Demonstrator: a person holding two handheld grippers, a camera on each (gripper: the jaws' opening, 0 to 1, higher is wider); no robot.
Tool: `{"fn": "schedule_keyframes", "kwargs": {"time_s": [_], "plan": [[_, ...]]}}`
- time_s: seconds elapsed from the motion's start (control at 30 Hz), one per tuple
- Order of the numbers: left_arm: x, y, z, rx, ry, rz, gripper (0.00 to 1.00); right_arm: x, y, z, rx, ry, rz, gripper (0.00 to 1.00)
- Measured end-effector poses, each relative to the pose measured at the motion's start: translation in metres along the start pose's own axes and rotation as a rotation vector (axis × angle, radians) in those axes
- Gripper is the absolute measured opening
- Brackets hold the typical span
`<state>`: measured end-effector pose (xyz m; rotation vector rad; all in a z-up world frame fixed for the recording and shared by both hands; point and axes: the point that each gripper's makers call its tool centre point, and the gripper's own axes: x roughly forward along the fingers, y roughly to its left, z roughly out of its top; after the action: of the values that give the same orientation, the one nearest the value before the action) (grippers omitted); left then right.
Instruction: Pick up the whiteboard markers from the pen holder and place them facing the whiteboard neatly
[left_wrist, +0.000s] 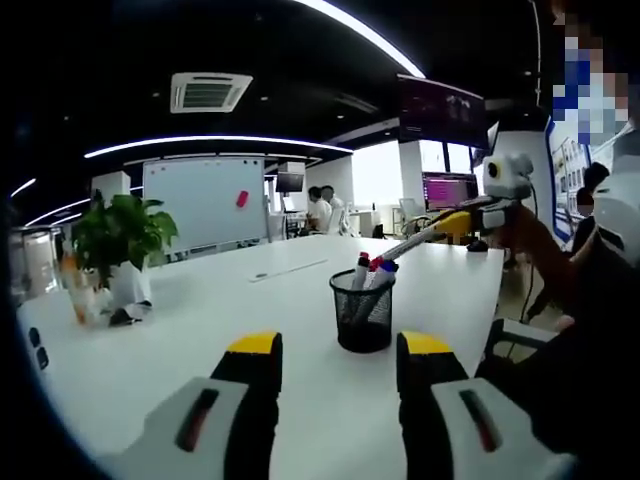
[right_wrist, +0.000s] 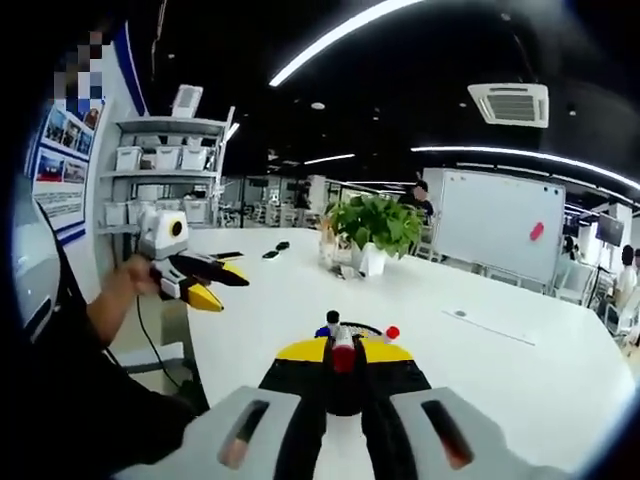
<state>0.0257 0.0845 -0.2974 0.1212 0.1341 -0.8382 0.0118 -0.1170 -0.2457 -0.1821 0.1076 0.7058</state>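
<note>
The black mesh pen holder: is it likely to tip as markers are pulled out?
The black mesh pen holder looks light, its wire walls see-through, so probably yes. The markers stand above its rim, and the right gripper reaches in at a slant, so sideways drag could tilt it.

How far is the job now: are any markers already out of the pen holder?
None lies on the table yet. The right gripper is shut on one red-tipped marker, just above the pen holder. The left gripper is open, short of the holder. The other markers remain inside; all must still be laid facing the whiteboard.
</note>
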Motion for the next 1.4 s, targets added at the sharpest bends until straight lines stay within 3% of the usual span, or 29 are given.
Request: {"fn": "schedule_keyframes", "kwargs": {"time_s": [0.53, 0.77, 1.0, 1.2, 1.4], "plan": [[0.0, -0.001, 0.001, 0.003, -0.002, -0.001, 0.47, -0.009, -0.016, 0.011, 0.019, -0.048, -0.051, 0.13], [0.0, -0.001, 0.0, 0.004, 0.0, -0.002, 0.47, -0.022, -0.038, 0.016, 0.041, -0.107, -0.14, 0.13], [0.001, -0.001, -0.001, 0.003, 0.002, -0.004, 0.47, -0.028, -0.05, 0.014, 0.024, -0.103, -0.197, 0.13], [0.002, -0.002, -0.001, 0.002, 0.001, -0.006, 0.47, -0.027, -0.056, 0.015, -0.003, -0.155, -0.217, 0.13], [0.0, -0.001, -0.001, 0.001, 0.0, -0.002, 0.47, -0.021, -0.061, 0.001, -0.009, -0.141, -0.251, 0.13]]}}
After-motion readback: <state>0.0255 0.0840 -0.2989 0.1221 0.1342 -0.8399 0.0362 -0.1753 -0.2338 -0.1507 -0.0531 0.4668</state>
